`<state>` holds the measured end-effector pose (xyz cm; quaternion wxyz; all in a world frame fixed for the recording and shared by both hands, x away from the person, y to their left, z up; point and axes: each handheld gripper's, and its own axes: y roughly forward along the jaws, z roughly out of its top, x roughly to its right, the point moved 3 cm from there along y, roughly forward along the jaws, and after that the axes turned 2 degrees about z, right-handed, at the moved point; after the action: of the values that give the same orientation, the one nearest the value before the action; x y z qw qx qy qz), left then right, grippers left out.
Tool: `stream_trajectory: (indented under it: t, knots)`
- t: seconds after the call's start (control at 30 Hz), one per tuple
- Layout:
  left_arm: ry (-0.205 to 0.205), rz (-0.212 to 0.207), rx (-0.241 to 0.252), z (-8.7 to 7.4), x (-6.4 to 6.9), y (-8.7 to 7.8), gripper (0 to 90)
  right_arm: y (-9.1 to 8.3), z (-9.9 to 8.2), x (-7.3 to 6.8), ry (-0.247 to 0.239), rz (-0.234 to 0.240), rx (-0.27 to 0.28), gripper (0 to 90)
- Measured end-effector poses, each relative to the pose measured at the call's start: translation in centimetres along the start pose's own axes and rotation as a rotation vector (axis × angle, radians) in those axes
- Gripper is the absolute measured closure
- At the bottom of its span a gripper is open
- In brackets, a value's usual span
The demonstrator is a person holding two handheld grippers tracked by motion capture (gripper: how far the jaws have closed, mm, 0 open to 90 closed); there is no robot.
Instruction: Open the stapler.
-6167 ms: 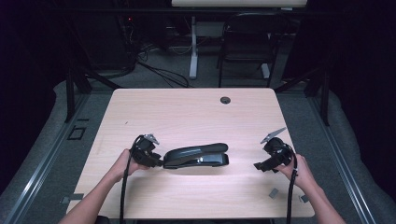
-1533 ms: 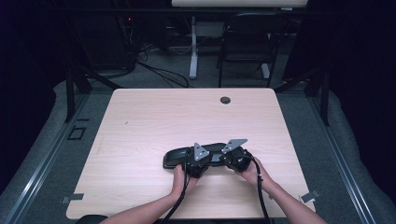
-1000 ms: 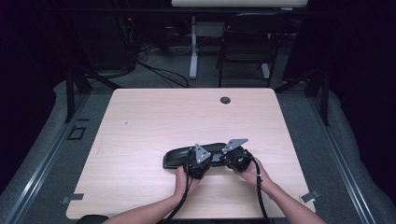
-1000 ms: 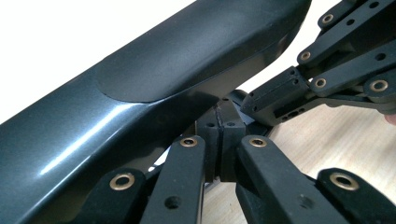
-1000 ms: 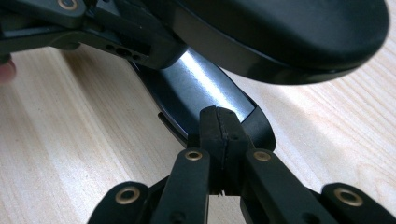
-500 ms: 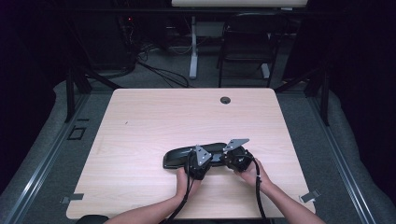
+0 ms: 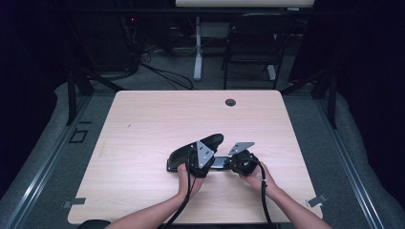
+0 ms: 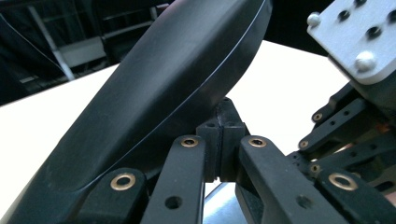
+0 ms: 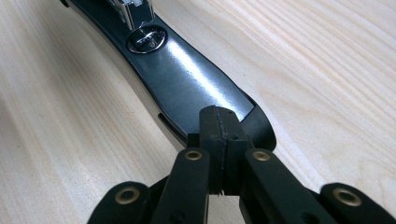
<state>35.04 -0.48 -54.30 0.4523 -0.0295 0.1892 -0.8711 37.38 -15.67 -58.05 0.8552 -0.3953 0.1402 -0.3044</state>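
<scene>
High view: stapler (image 7: pixel 193 152) seen near the front middle of the bench (image 7: pixel 143 124), with black top arm now tilted up toward the far right, while half a second before lay flat on the base. Left gripper (image 7: pixel 198 160) placed under that arm, right gripper (image 7: pixel 241 163) resting at the base end, just beside.

Left gripper view: fingers (image 8: pixel 208 135) closed together, holding nothing, pushed from below against the raised top arm (image 8: pixel 154 93).

Right gripper view: fingers (image 9: pixel 210 130) also closed and empty, pressed down on the shiny black base (image 9: pixel 187 79); metal anvil (image 9: pixel 145 42) and staple head above it exposed.

Judged from this: opening of the stapler begun, base kept steady; more lifting probably needed.
</scene>
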Motion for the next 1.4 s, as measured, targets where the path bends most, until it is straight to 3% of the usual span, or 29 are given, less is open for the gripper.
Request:
stream_trajectory:
  t: [0.13, 0.4, 1.4]
  knots:
    - [-0.012, -0.01, -0.031, -0.7, 0.1, 0.4, 90.0, 0.1, 0.0, -0.1, -0.001, 0.001, 0.003, 90.0]
    - [-0.038, -0.028, -0.041, -0.6, 0.0, 0.3, 90.0, 0.0, 0.0, 0.0, -0.001, 0.007, 0.003, 90.0]
    - [-0.104, -0.03, -0.007, 1.3, -1.8, -1.7, 90.0, 0.0, 0.2, 0.2, 0.013, 0.021, -0.01, 90.0]
